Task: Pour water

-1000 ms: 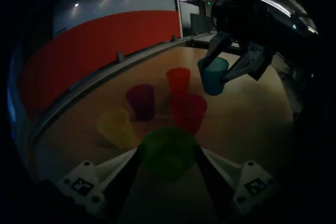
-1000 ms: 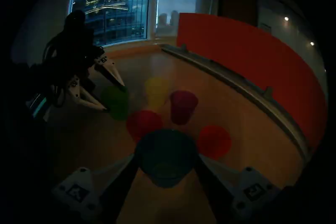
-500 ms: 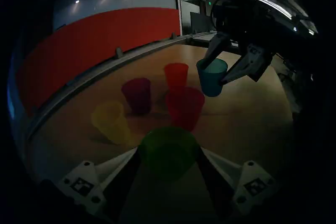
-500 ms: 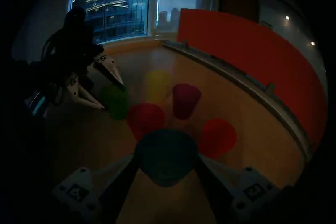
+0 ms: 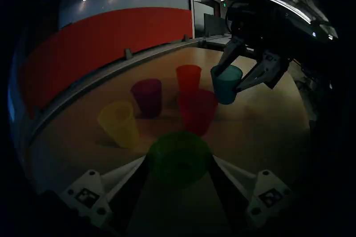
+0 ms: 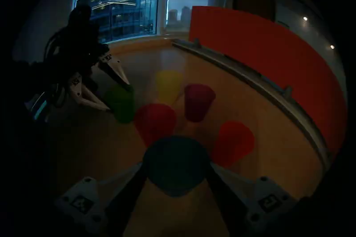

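Drift is slight: the right gripper (image 6: 176,168) keeps its clamp on the translucent teal plastic cup (image 5: 227,86), upright at 1 o'clock of the dark red plastic cup (image 5: 197,110); the left gripper (image 5: 179,161) clamps the green plastic cup (image 6: 121,103). Pouring hasn't begun, apparently.

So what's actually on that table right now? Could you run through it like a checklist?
Surface: wooden table, dimly lit.
Job's things: green cup and teal cup, both held in the air; yellow cup, purple cup, orange cup and red cup stand on the table. Too dark to tell whether any holds water.
Clutter: nothing seen.
Grippers: left claw shut on the green cup; right claw shut on the teal cup.
Cables: nothing seen.
Surroundings: red wall panel along the table's far edge; window onto city buildings.
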Motion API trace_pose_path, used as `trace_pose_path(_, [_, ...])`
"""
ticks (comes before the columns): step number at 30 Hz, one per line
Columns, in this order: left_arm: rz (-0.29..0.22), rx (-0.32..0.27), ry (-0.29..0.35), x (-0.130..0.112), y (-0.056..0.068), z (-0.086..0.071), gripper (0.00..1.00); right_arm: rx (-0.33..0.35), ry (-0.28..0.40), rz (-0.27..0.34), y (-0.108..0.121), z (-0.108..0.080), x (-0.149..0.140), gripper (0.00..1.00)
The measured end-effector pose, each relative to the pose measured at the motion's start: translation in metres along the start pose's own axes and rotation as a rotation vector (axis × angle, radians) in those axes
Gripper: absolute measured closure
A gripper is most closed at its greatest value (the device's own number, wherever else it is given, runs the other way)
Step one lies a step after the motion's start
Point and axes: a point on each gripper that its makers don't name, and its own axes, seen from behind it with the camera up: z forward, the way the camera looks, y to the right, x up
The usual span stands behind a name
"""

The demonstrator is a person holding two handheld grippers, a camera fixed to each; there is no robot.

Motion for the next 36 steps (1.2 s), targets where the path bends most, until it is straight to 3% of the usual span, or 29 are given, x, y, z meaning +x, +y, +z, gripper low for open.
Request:
trace_pose_path(12, [0.017,0.003,-0.051,-0.013,-0.001,0.002,0.12,-0.002,-0.003,-0.003,-0.004,0.004,0.0,0.03])
trace_pose_path(36, [0.016,0.035,-0.074,-0.029,-0.003,-0.024,0.11,0.005,-0.017,0.031,-0.007,0.017,-0.02,0.02])
